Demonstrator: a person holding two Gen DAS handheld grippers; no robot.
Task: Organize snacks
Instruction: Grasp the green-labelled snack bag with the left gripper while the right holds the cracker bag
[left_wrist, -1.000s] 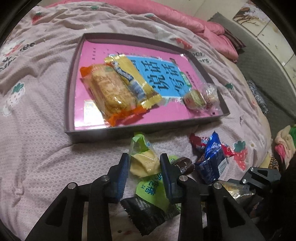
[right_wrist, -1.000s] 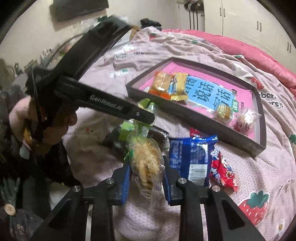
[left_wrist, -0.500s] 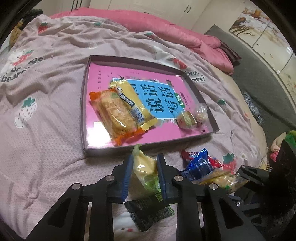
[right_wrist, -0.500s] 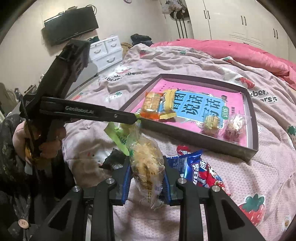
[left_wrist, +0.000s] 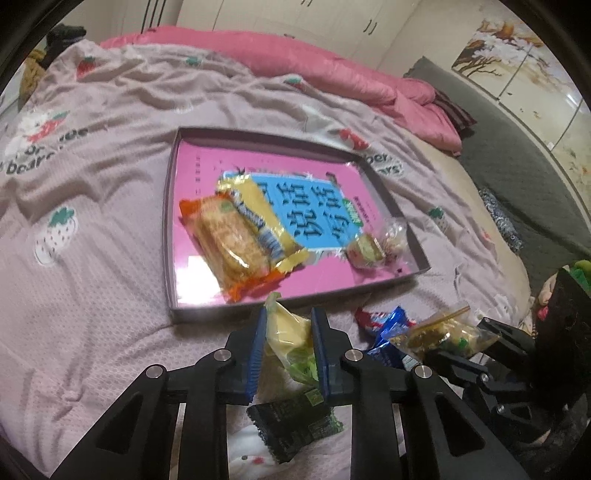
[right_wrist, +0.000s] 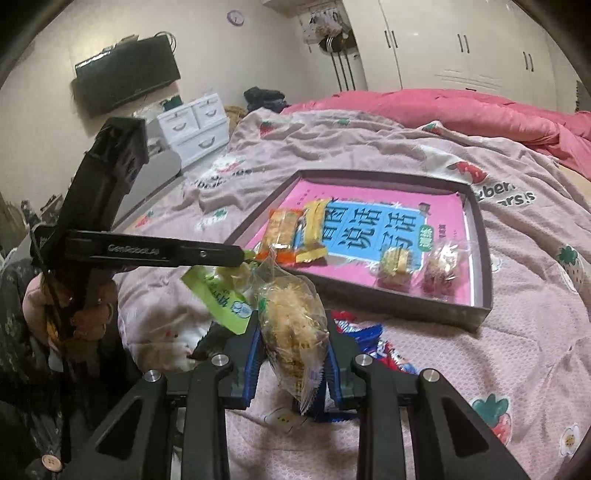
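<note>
A shallow grey tray (left_wrist: 168, 240) with a pink and blue printed bottom lies on the bed. In it are an orange biscuit packet (left_wrist: 229, 240), a yellow packet (left_wrist: 258, 210) and two small wrapped sweets (left_wrist: 365, 249). My left gripper (left_wrist: 288, 317) holds a yellow-green snack packet (left_wrist: 291, 339) just short of the tray's near rim, and its jaws are still closing on it. To its right, my right gripper (right_wrist: 291, 321) is shut on a clear packet of crunchy pale snack (right_wrist: 291, 314), lifted above the bed. Blue (left_wrist: 391, 325), red and black-green (left_wrist: 291, 421) packets lie loose below.
The strawberry-print bedcover (left_wrist: 92, 184) is rumpled around the tray, with a pink duvet (left_wrist: 332, 74) behind. A person's hand (right_wrist: 85, 314) grips the left tool. White drawers (right_wrist: 195, 125) and a wall screen (right_wrist: 125, 81) stand past the bed's far left.
Both grippers have risen with their packets. The left jaws have narrowed on the yellow-green packet and lifted it off the loose pile. The tray looks farther away.
</note>
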